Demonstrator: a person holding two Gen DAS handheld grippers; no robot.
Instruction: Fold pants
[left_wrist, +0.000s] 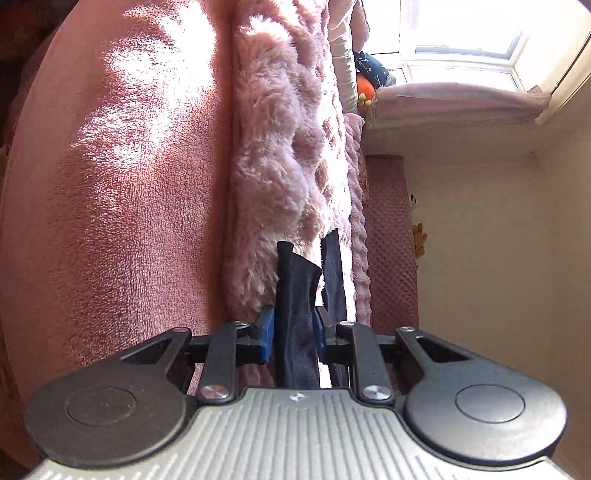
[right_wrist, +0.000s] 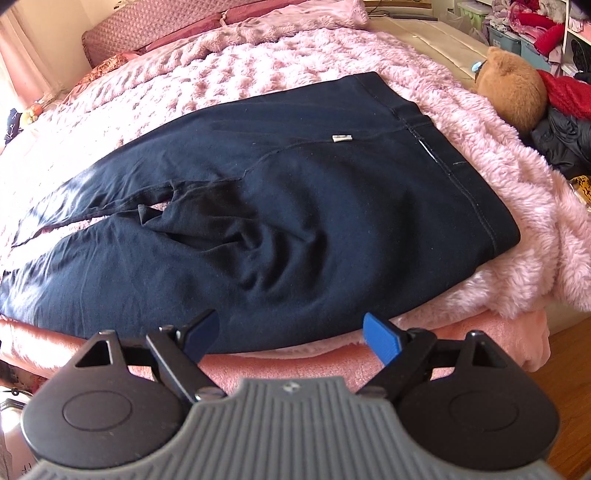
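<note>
Dark navy pants (right_wrist: 280, 199) lie flat on a fluffy pink blanket (right_wrist: 258, 66) on the bed, waistband at the right, legs running off to the left. My right gripper (right_wrist: 291, 332) is open, its blue pads just at the pants' near edge, holding nothing. My left gripper (left_wrist: 293, 332) is shut on a dark leg end of the pants (left_wrist: 297, 306), which stands up between its blue pads. This view is rolled sideways, with the fluffy blanket (left_wrist: 273, 155) beyond the held cloth.
A brown teddy bear (right_wrist: 513, 88) and piled clothes (right_wrist: 565, 122) lie at the bed's right. Storage bins and shelves (right_wrist: 517, 22) stand behind. A pink towel-like cover (left_wrist: 122, 184) edges the bed. A window (left_wrist: 461, 40) and cream wall show at the left gripper's side.
</note>
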